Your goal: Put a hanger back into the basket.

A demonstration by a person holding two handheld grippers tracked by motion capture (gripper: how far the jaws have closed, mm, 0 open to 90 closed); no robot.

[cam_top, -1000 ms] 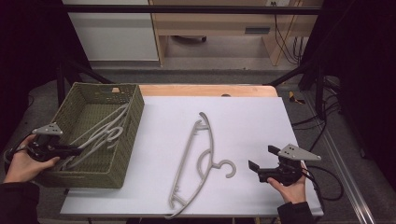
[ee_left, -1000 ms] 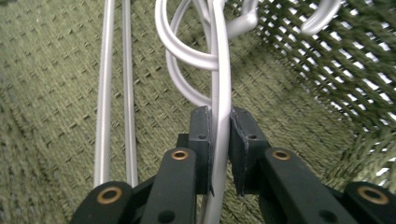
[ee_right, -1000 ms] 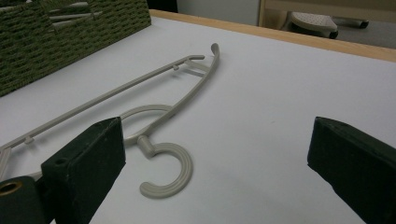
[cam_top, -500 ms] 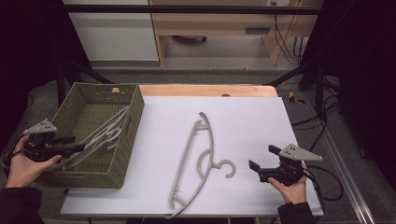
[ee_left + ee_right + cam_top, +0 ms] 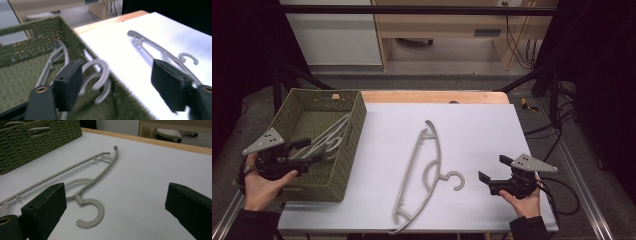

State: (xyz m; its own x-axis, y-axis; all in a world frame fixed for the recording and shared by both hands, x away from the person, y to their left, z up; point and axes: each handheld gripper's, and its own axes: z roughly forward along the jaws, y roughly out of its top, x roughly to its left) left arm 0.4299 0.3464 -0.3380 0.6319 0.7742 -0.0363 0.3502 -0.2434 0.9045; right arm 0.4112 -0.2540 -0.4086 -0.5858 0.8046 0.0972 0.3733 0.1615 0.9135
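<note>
While it lies flat mid-worktop (image 5: 492, 125), right of the basket (image 5: 354, 150), the grey hanger (image 5: 422, 172) looks light, stiff, slick plastic; best grabbed at the neck by the hook. Long axis runs near-to-far, hook toward the right gripper (image 5: 488, 176), which is open, empty. Left gripper (image 5: 309, 150), just been opening, is empty over the basket's hangers (image 5: 329, 137).

Grey floor (image 5: 452, 60), wooden desk (image 5: 462, 22), dark surroundings
</note>
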